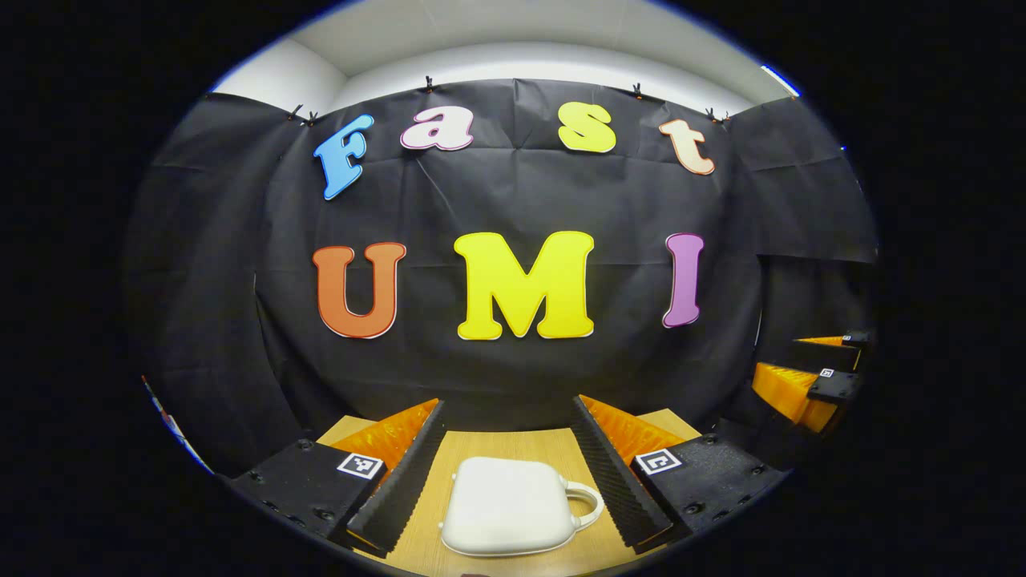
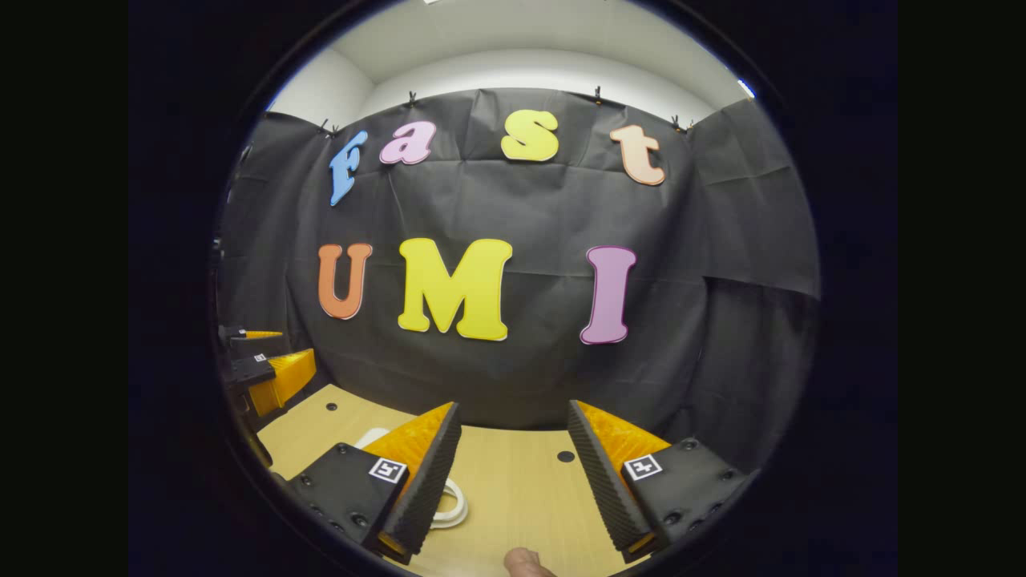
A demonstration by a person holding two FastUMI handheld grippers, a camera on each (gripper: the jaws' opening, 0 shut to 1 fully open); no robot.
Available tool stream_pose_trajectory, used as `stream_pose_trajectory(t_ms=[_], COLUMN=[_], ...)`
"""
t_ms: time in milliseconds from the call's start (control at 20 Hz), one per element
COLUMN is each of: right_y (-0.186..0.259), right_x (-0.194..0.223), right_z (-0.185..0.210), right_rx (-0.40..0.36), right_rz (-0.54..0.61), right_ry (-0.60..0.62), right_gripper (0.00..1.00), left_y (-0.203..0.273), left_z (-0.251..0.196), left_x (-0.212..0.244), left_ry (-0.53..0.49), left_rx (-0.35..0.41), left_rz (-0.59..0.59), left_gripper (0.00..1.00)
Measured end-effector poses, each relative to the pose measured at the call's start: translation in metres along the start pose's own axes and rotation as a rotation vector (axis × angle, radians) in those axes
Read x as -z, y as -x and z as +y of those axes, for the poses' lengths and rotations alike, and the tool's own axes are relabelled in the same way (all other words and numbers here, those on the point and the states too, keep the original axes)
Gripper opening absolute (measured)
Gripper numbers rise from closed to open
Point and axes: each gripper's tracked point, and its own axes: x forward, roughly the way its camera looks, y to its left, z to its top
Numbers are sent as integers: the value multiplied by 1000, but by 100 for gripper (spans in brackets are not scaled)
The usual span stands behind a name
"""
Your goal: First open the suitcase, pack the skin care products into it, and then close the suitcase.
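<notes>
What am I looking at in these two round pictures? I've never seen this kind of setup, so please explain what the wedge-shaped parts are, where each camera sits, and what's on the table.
Each picture comes from a fisheye camera that rides on a handheld two-finger gripper and looks forward along its fingers. The wedges at the bottom are those fingers.

In the left gripper view, the left gripper is open above a wooden table. Between its fingers lies a small white suitcase with a loop handle, closed and not gripped. The other gripper shows at that view's right edge.

In the right gripper view, the right gripper is also open and holds nothing. Part of the suitcase's handle peeks out beside its left finger. A fingertip shows at the bottom edge.

I see no skin care products in these views.
</notes>
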Motion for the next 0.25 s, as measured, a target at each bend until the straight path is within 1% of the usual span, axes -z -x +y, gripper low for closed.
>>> stream_pose_trajectory(t_ms=[100,250], right_y=[0,1], right_x=[0,2], right_z=[4,10], right_rx=[8,21], right_rz=[-4,1], right_ry=[4,10], right_gripper=[78,80], left_y=[0,0], left_z=[0,4], left_x=[3,9], left_ry=[10,32], left_rx=[12,18], left_rz=[7,26], left_gripper=[98,99])
